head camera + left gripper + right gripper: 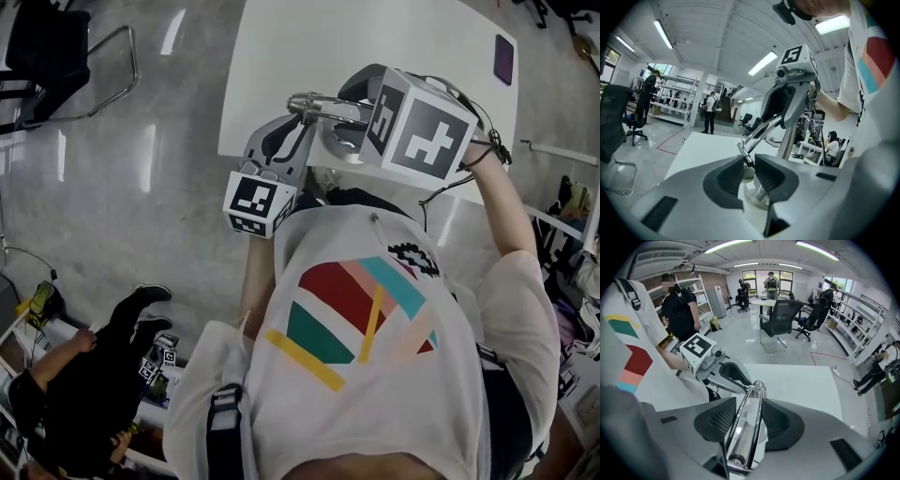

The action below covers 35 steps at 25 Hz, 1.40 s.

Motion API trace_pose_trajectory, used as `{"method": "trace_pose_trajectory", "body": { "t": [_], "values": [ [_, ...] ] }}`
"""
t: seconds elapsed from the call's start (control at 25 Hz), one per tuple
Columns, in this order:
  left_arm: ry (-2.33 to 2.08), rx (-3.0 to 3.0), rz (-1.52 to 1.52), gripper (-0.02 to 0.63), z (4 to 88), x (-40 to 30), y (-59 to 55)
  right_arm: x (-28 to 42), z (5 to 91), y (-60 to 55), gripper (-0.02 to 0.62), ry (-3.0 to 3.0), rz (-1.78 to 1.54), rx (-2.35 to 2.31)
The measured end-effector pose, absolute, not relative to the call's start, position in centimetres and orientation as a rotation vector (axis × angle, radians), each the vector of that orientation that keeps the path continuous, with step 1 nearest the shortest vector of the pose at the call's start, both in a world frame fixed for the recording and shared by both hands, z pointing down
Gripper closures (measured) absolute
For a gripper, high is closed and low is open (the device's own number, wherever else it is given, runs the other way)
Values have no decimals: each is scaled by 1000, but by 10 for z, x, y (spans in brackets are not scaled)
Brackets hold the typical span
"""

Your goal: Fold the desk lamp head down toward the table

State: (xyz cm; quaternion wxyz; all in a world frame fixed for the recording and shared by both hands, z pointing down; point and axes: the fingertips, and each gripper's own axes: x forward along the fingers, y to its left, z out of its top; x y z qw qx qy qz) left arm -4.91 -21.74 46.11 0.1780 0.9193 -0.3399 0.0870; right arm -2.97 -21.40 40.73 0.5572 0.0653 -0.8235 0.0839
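Note:
A chrome desk lamp stands near the front edge of the white table [309,47]. Its round base [339,148] sits under both grippers. My right gripper [750,400] points steeply down, shut on the long chrome lamp head [746,427], which runs lengthwise between its pads. My left gripper [749,161] lies nearly level, its pads closed on the lamp's lower stem and joint [745,155]. Two thin arm rods [761,131] rise from that joint to the right gripper [792,93]. In the head view the left gripper [302,120] is left of the lamp head [323,101] and the right gripper [354,94] is above it.
A purple flat thing [503,58] lies at the table's far right corner. A black chair [56,47] stands on the floor at the left. A person in black [84,394] crouches at the lower left. Another office chair [780,319] and shelving stand beyond the table.

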Motion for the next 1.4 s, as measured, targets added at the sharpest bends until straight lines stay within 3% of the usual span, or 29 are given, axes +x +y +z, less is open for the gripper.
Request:
{"method": "trace_pose_trajectory", "body": {
  "t": [0.32,0.56,0.8,1.0,1.16,1.4],
  "values": [
    [-985,2640,258,497,455,-47,-212,-27,398,-211,434,-2118,262,192],
    [-1154,2686,36,499,396,-79,-226,-19,339,-218,436,-2334,7,386],
    [-1343,2748,-273,499,299,-94,-259,39,235,-248,436,-2663,6,1068],
    [-1355,2876,-479,501,191,-58,-285,137,195,-253,436,-2650,28,1917],
    [-1314,2942,-523,560,147,-18,-283,163,198,-235,436,-2589,53,2056],
    [-1118,3041,-367,560,171,70,-248,201,219,-191,436,-2499,71,2140]
  ]
}}
